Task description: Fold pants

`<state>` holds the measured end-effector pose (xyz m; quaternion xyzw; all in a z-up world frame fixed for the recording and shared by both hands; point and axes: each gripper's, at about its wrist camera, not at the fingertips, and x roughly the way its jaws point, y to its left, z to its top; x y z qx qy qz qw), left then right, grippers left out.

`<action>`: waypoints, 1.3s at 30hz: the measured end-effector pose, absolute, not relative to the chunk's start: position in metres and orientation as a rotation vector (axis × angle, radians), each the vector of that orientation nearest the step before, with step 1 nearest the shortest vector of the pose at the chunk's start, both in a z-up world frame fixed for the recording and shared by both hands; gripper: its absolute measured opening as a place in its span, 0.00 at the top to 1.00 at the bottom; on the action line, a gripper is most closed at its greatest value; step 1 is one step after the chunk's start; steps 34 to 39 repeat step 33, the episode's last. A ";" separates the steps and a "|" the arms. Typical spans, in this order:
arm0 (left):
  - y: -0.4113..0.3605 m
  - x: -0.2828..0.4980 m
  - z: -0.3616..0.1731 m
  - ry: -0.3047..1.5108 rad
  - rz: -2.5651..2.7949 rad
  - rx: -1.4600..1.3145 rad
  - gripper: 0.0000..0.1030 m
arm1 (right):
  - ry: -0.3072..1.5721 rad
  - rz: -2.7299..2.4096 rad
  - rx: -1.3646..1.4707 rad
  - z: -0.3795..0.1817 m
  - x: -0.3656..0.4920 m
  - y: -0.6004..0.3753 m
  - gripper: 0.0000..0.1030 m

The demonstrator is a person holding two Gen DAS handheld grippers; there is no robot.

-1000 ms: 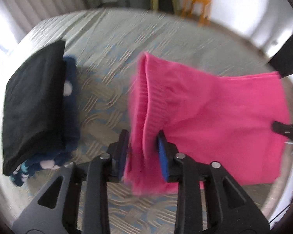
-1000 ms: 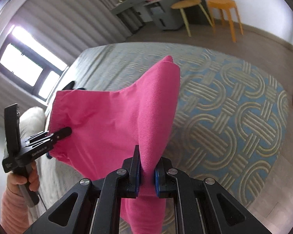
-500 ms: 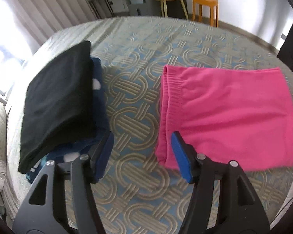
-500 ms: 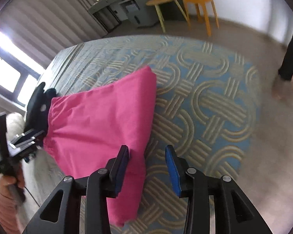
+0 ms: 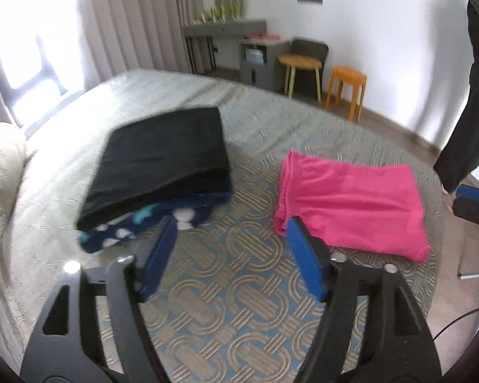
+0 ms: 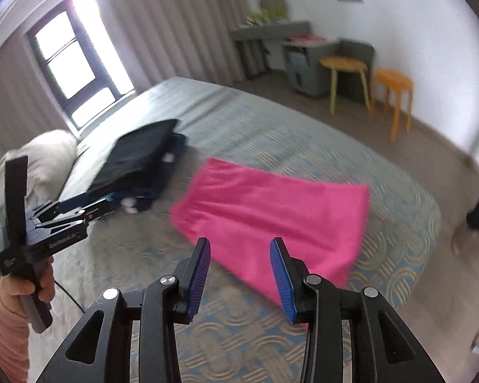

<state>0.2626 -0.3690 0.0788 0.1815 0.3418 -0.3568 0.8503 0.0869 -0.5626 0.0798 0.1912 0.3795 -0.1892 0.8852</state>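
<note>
**Releasing after the fold: pink pants down on the bed**

Left gripper (image 5: 231, 257): fingers were opening, nothing between them. Right gripper (image 6: 239, 276): fingers stood apart, empty too. Pink pants (image 5: 351, 204) lay flat as a folded rectangle on the bed (image 5: 239, 287), beyond the right finger of the left gripper and just past both right-gripper fingers, touching neither. Stack of folded clothes (image 5: 163, 162) sat beyond the left finger, well apart from the pants.

Judgement: fold looked done or one fold short. Next move calls for either re-gripping a short edge for a final fold, or lifting the bundle onto the stack.
</note>
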 end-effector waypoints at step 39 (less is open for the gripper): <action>-0.261 0.178 0.064 0.701 -0.739 0.318 0.04 | 0.749 -0.590 0.297 0.063 0.051 -0.397 0.47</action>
